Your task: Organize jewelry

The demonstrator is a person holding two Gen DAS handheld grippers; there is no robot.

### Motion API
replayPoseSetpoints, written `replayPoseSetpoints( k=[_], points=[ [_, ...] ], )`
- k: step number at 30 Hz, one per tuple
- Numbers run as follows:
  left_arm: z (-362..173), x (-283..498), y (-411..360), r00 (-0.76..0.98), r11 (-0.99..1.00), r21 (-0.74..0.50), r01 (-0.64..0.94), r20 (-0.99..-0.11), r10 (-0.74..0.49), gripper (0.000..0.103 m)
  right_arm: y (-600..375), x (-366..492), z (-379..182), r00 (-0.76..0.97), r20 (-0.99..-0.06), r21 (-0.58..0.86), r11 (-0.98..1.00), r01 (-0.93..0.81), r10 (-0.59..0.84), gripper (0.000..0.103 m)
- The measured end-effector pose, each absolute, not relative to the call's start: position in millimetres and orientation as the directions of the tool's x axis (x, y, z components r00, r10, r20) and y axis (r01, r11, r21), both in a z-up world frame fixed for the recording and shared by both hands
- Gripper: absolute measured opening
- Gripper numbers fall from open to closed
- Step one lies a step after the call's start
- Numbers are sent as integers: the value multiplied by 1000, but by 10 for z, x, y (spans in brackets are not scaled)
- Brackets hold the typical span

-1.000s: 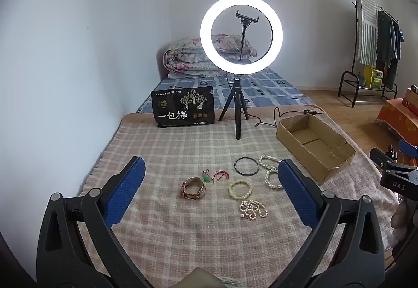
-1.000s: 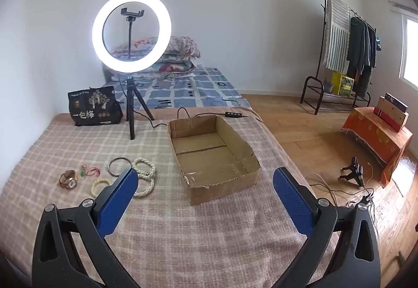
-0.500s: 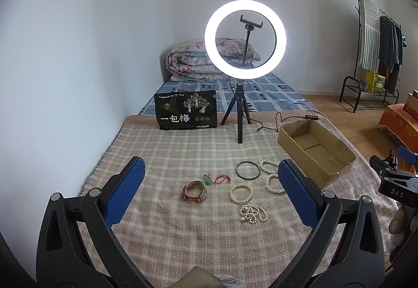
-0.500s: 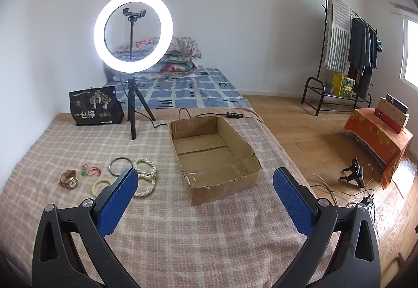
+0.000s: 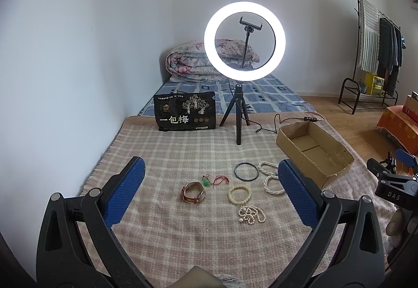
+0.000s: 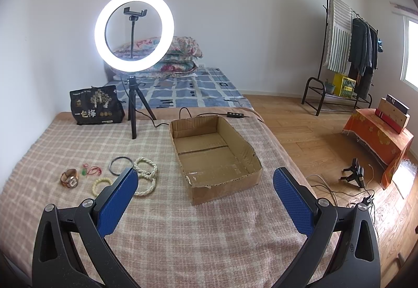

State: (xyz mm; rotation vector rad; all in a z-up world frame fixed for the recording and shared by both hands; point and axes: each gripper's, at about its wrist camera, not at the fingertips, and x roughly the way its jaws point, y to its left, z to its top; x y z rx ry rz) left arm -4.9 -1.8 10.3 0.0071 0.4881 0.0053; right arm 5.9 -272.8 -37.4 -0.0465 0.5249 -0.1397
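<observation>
The left gripper (image 5: 210, 194) hangs wide open and empty, with the jewelry (image 5: 230, 188) on the bed straight ahead between its fingers. The right gripper (image 6: 205, 194), also wide open and empty, faces the cardboard box (image 6: 250, 154), so the left looks nearer.

Right gripper (image 6: 205, 190) fingers spread above blanket (image 6: 183, 230); cardboard box (image 6: 216, 178) between, empty.
</observation>
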Motion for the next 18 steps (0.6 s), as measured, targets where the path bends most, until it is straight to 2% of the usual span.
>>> replayPoseSetpoints(
  k=[18],
  points=[
    [98,-58,-20,883,1000,4,-1,-470,3,103,-2715,57,-387,856,-496,-82,990,117,-143,102]
  ],
)
